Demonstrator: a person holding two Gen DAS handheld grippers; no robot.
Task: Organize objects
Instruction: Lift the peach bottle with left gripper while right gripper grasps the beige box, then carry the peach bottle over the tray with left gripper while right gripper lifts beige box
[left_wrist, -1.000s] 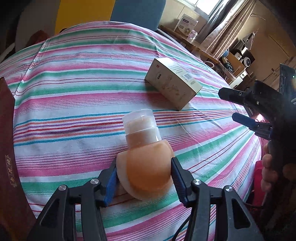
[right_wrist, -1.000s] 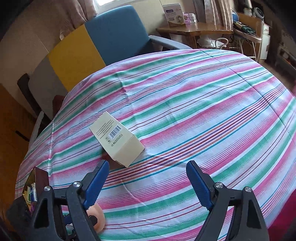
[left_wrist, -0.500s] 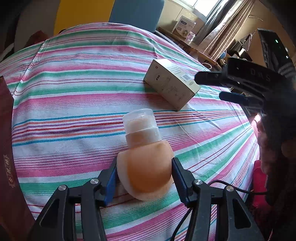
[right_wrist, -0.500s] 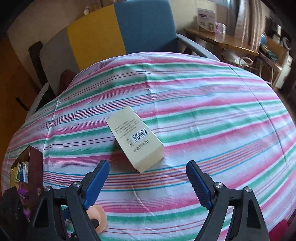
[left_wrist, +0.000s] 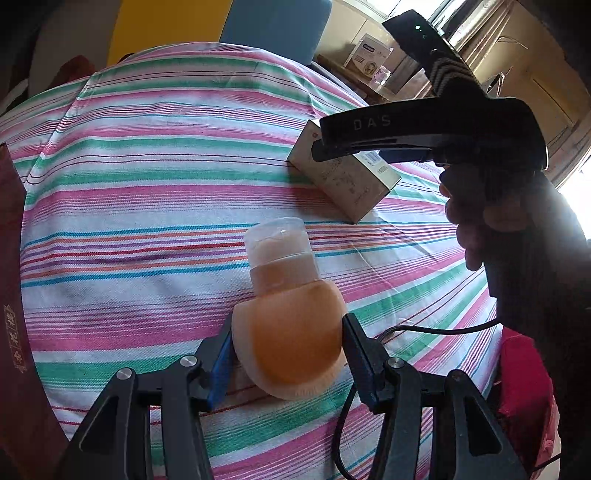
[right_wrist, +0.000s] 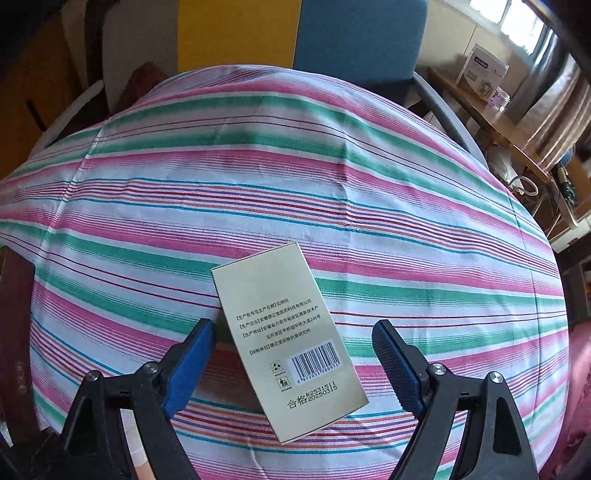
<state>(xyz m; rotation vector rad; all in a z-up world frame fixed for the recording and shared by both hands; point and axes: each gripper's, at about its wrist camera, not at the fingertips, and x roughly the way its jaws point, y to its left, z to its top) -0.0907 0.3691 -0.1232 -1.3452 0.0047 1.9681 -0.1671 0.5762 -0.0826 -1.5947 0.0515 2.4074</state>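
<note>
Striped tablecloth (right_wrist: 332, 192) covers a table before a yellow-and-blue chair (right_wrist: 295, 33). Left gripper (left_wrist: 286, 354) clamps a peach squeeze bottle (left_wrist: 291, 321) lying on the cloth. Right gripper (right_wrist: 291, 354), jaws closing but clear of it, straddles a beige carton (right_wrist: 284, 332) lying flat nearby.

Pink, green, white and blue stripes across the tablecloth (right_wrist: 369, 206). Pale cream on the box (right_wrist: 284, 332), with a black barcode. Peach-orange on the bottle (left_wrist: 291, 332), clear cap. Blue pads (right_wrist: 188, 365) on black gripper fingers.
</note>
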